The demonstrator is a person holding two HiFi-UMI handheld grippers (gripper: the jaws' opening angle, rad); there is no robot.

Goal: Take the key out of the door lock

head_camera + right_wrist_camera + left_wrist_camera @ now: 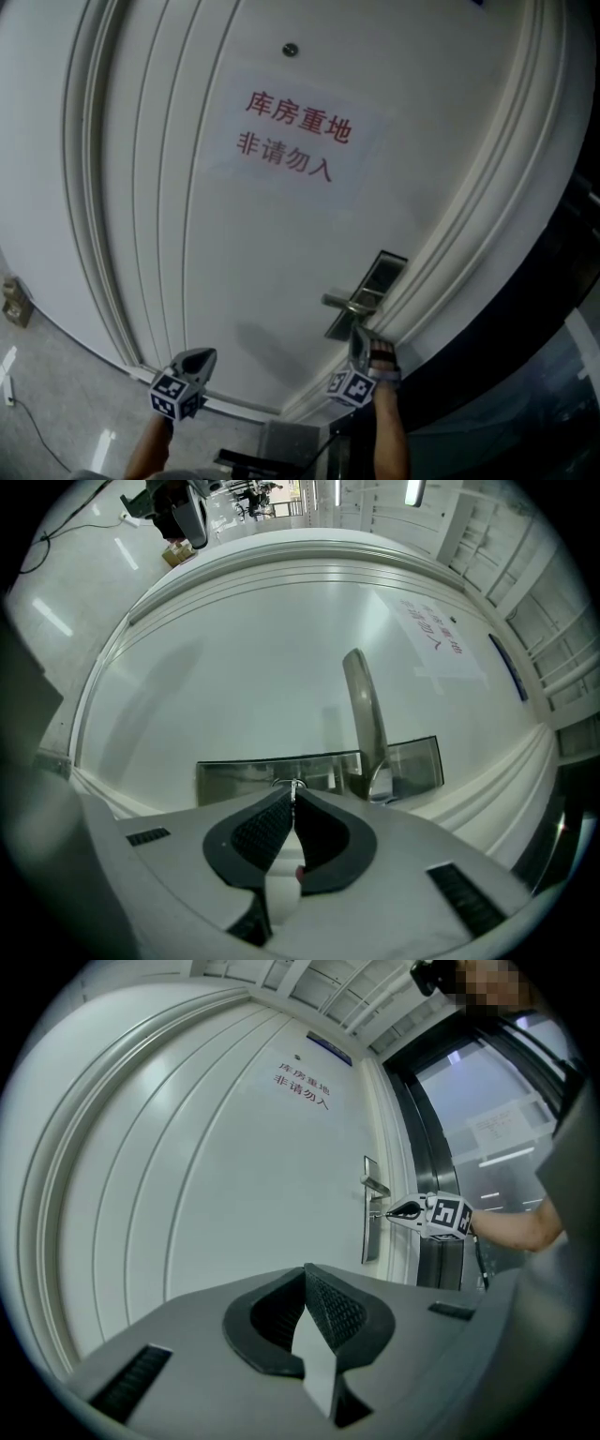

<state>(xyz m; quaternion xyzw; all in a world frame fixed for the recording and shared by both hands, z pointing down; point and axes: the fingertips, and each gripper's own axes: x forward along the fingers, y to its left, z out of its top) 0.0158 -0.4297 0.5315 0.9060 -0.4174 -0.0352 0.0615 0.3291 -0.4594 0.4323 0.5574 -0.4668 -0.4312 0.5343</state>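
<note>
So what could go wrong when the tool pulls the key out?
1. The right tool pinches only the end of the key with its tips, so it might slip off when it pulls.
2. If the pull is not straight out from the lock plate, the key could jam or bend.
3. The door handle sticks out just beside the tool, so it could get bumped.

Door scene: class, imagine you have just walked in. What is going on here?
A person faces a white door with a gripper in each hand. The right gripper has its jaws shut on the key at the lock plate, below the handle; the key looks seated in the lock. The left gripper hangs back, jaws shut and empty.
</note>
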